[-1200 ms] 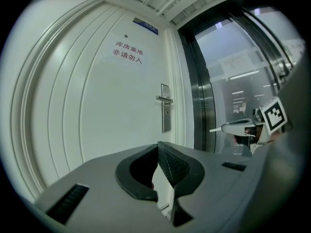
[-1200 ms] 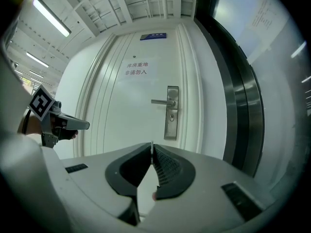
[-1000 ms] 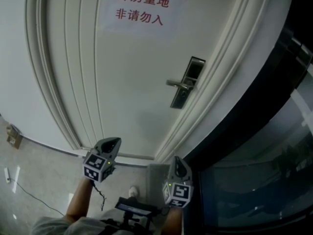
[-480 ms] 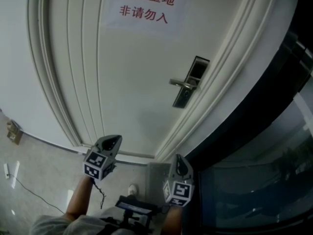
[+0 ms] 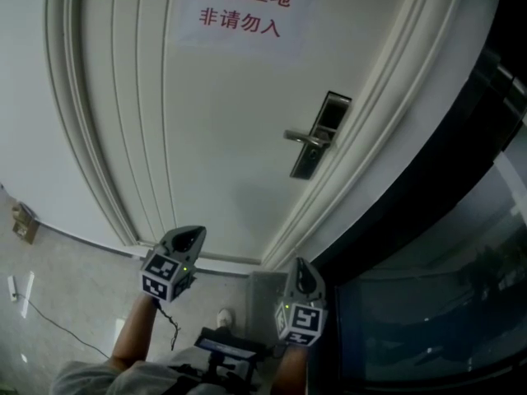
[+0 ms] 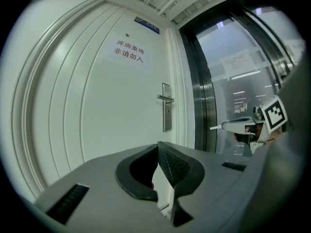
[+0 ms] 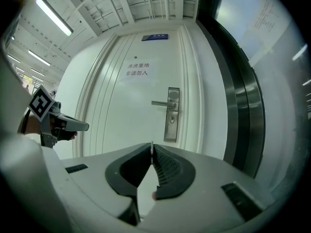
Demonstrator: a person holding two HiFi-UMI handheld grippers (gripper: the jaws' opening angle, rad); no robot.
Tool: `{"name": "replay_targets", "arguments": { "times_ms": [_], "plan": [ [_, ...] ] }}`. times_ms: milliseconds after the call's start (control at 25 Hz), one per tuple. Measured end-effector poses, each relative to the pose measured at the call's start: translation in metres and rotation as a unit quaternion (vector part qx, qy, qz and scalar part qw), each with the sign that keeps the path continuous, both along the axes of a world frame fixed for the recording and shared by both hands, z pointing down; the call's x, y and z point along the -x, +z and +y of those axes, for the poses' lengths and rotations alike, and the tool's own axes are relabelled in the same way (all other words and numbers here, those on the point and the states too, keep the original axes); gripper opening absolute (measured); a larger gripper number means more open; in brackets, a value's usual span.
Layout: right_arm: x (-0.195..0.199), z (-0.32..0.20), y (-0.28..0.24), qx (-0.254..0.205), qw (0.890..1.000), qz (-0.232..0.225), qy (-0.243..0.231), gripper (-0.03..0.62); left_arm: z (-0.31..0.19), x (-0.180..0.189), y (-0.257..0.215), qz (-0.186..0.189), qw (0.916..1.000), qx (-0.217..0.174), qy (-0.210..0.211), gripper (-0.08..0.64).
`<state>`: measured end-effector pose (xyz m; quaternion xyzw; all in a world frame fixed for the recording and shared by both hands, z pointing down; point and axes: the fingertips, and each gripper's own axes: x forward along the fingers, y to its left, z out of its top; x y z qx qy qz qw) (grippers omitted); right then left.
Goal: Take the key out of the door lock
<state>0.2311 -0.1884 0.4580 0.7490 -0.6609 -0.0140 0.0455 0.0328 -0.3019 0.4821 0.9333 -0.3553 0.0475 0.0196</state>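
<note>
So here's me standing back from a white panelled door [image 5: 222,138] with stepped moulding round its frame, both tongs held up level and well apart from it. My left gripper [image 6: 157,147] has its dark ribbed jaws closed tip to tip with nothing in them. My right gripper [image 7: 152,148] is squeezed nearly together on a thin pale metal sliver seen edge-on. As far as I can tell that's the key [image 7: 152,144], poking up just past the tips. The brushed steel lock plate [image 7: 171,114] sits on the door's right edge with its lever handle [image 7: 160,103] pointing left and the small keyhole [image 7: 171,121] just under it. From this far off I can't see anything sticking out of the hole. Higher up the door there's a white paper notice with red Chinese characters [image 5: 240,11], and over the frame a little blue nameplate [image 7: 155,37]. Right of the door runs a dark metal frame [image 5: 412,188] holding a big glass pane [image 5: 428,319] with reflections in it. To the left is plain white wall [image 5: 20,97] with a small tan thing [image 5: 23,225] at its foot. The floor is pale speckled stone [image 5: 74,274] with a thin dark cable [image 5: 58,329] trailing across it. Long strip lights [image 7: 53,16] run along the ceiling.
</note>
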Motion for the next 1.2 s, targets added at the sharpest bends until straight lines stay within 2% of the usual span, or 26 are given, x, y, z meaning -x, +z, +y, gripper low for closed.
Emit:
{"name": "replay_targets", "arguments": {
  "times_ms": [360,480,640,960,1080,1200],
  "plan": [
    [0.003,0.0,-0.002,-0.002,1.0,0.003,-0.005,0.021,0.0,0.0,-0.001,-0.001,1.0,-0.001,0.001,0.008],
    [0.002,-0.002,0.001,0.002,1.0,0.019,-0.006,0.021,-0.002,0.002,0.0,-0.002,1.0,0.0,0.0,0.008],
    [0.006,-0.003,0.0,0.005,1.0,-0.001,-0.006,0.021,-0.002,0.003,0.001,-0.001,1.0,0.002,0.0,0.008],
    [0.006,-0.006,-0.007,-0.005,1.0,-0.002,-0.003,0.021,-0.006,0.004,0.0,-0.001,1.0,0.001,0.001,0.008],
    [0.004,-0.006,-0.004,-0.001,1.0,0.021,-0.007,0.021,-0.008,0.004,-0.001,-0.001,1.0,0.001,0.001,0.008],
    [0.006,-0.006,-0.002,0.007,1.0,0.015,-0.006,0.021,-0.008,0.003,-0.001,0.0,1.0,0.003,0.002,0.008]
  ]
}}
